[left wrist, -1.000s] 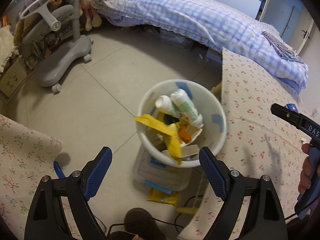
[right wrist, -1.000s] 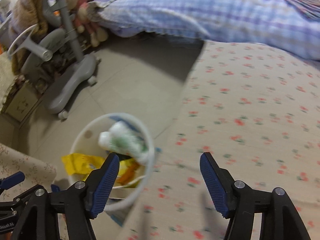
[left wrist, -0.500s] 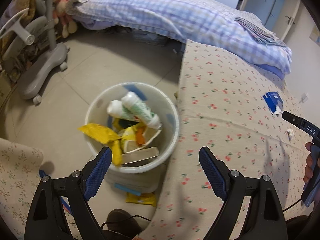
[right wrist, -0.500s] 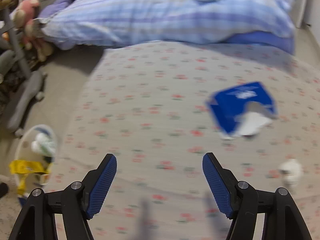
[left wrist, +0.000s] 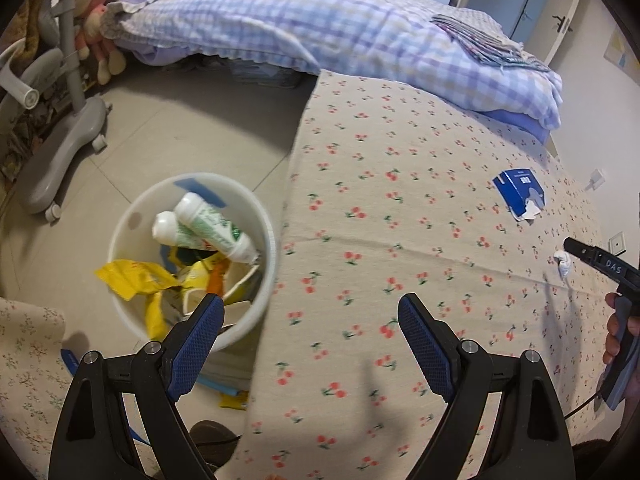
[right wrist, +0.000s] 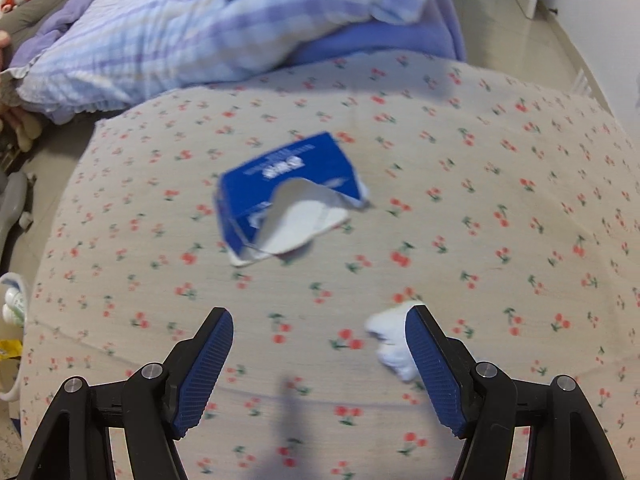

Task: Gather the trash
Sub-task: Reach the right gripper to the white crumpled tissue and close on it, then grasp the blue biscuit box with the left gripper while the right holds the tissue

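A torn blue carton [right wrist: 286,196] lies on the cherry-print cover [right wrist: 500,200], ahead of my right gripper [right wrist: 319,334]. A crumpled white tissue [right wrist: 390,342] lies just inside its right finger. The right gripper is open and empty. The carton [left wrist: 519,193] and the tissue [left wrist: 563,263] also show far right in the left wrist view. My left gripper [left wrist: 310,318] is open and empty, over the cover's edge beside a white bin [left wrist: 132,220] holding tubes and yellow wrappers.
A checked quilt [left wrist: 320,24] lies on the bed behind. A grey chair base [left wrist: 60,144] stands on the floor at left. A yellow wrapper [left wrist: 232,400] and flat packets lie on the floor under the bin. Another floral cloth [left wrist: 28,360] is at lower left.
Both grippers swung right, from over the bin toward the cover. The right one has come close to the blue carton and the tissue. Both stayed open.
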Motion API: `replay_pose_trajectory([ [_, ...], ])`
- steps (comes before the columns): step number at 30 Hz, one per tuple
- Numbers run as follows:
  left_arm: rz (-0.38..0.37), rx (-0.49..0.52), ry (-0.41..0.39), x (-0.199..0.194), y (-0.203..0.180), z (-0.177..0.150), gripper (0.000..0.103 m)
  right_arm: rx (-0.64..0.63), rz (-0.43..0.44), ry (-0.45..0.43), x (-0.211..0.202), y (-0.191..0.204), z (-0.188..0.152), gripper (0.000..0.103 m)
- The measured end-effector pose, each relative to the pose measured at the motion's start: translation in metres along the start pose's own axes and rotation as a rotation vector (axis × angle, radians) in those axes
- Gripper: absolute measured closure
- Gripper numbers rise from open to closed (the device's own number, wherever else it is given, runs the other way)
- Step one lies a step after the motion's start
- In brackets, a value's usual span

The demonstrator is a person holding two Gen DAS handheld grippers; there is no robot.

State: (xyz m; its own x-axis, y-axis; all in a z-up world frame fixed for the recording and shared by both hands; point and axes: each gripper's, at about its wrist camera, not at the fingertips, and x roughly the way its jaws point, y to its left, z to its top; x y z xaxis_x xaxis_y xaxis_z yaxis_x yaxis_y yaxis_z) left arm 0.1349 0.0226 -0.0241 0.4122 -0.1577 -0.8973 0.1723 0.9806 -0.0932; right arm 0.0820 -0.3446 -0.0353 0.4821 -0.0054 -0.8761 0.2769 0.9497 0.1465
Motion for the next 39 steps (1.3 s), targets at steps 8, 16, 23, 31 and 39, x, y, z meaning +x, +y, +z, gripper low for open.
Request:
replay_pose_trajectory([
  [8,-0.023,0.024,0.006,0.007,-0.033,0.007,0.013,0.061,-0.01,0.092,0.022,-0.03,-0.006,0.027],
  [16,-0.068,0.03,0.009,0.008,-0.066,0.013,0.013,0.16,-0.005,0.133,0.04,-0.053,-0.01,0.046],
  [23,-0.087,0.104,-0.01,0.007,-0.111,0.017,0.013,0.115,-0.013,0.083,0.033,-0.055,-0.008,0.078],
  [31,-0.054,0.264,0.004,0.043,-0.181,0.039,0.013,0.108,0.014,0.022,-0.006,-0.073,-0.01,0.078],
  [39,-0.111,0.265,0.026,0.104,-0.236,0.073,0.013,0.131,0.032,0.005,-0.023,-0.097,-0.012,0.078],
])
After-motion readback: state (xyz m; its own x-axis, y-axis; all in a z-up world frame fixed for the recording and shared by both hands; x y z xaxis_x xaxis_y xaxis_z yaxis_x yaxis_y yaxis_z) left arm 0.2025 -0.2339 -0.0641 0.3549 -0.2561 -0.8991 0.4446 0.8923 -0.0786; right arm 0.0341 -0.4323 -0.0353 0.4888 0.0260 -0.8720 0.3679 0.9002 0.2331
